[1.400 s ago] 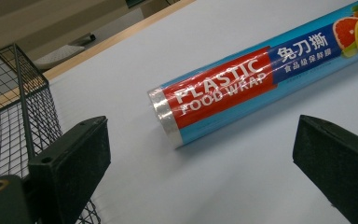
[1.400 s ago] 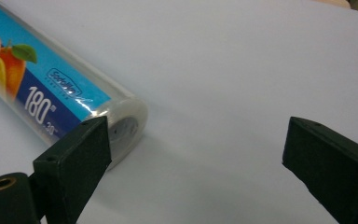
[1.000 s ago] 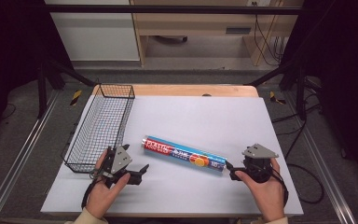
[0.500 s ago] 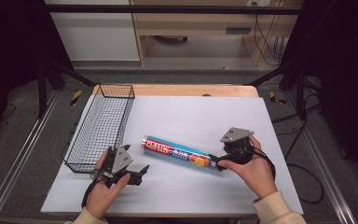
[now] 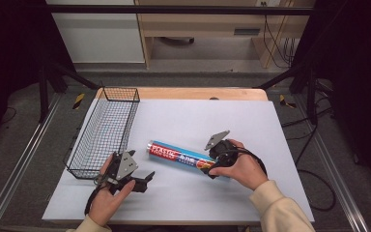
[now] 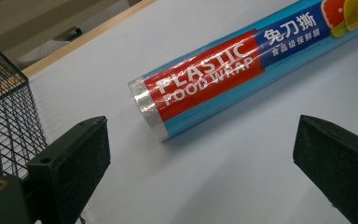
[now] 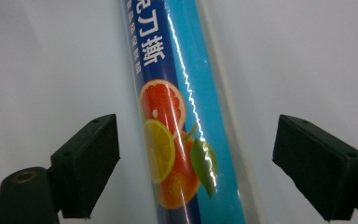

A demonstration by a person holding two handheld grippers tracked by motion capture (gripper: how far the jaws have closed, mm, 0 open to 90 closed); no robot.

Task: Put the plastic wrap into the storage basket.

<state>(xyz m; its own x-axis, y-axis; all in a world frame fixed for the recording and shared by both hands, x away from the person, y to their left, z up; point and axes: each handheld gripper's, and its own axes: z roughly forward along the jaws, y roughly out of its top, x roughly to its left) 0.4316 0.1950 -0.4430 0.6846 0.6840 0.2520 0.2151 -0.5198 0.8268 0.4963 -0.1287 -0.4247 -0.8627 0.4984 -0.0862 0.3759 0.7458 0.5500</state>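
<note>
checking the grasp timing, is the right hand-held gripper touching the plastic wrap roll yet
Apart. In the right gripper view the right hand-held gripper has its jaws open on either side of the plastic wrap roll, with white table visible between each jaw and the roll.

— What colours on the plastic wrap roll [image 5: 182, 155]?
— Light blue, a red band with white letters, dark blue with orange and yellow citrus slices, a green leaf.
— And the wire basket [image 5: 104, 130]?
— Black mesh, on a white tabletop [image 5: 251, 121].
</note>
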